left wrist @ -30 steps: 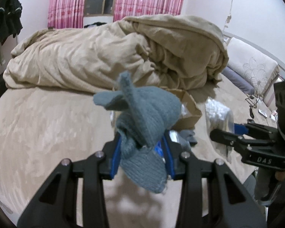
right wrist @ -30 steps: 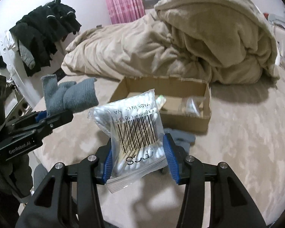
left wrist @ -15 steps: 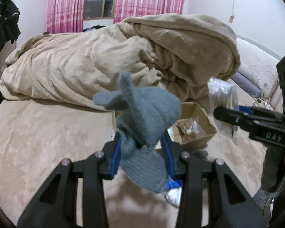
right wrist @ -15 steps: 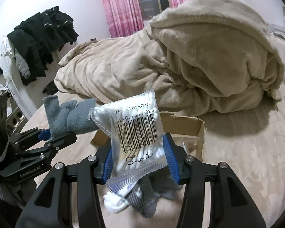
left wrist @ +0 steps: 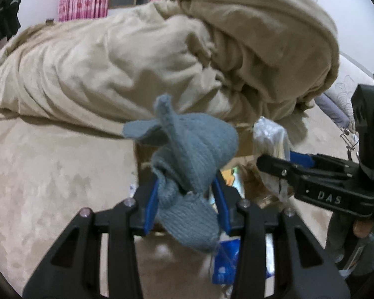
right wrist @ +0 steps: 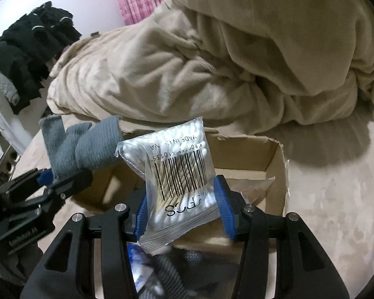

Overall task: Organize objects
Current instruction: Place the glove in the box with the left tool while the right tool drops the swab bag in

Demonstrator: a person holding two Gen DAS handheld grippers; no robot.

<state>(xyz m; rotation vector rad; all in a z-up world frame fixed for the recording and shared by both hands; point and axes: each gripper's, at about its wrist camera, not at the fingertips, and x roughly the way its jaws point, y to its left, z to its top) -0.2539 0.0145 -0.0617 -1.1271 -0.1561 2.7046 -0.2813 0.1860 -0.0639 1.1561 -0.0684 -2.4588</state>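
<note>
A grey-blue knitted sock (left wrist: 194,149) is bunched up between the blue pads of my left gripper (left wrist: 187,199), which is shut on it. My right gripper (right wrist: 183,204) is shut on a clear bag of cotton swabs (right wrist: 179,164) with a barcode label. Both held things hang over an open cardboard box (right wrist: 274,172) lying on the bed. In the right wrist view the left gripper (right wrist: 62,177) and its sock (right wrist: 87,147) are over the box's left end. The left wrist view has the right gripper (left wrist: 286,164) and the bag (left wrist: 269,134) at the right.
A large rumpled beige duvet (right wrist: 236,62) is heaped just behind the box. Dark clothes (right wrist: 30,49) hang at the far left. Near the box's front edge lie a blue-and-white packet (left wrist: 224,261) and a grey striped cloth (right wrist: 172,274). Small items lie inside the box.
Both grippers have moved forward and down towards the box, which now lies right under the sock and the bag. Both grips look unchanged.
</note>
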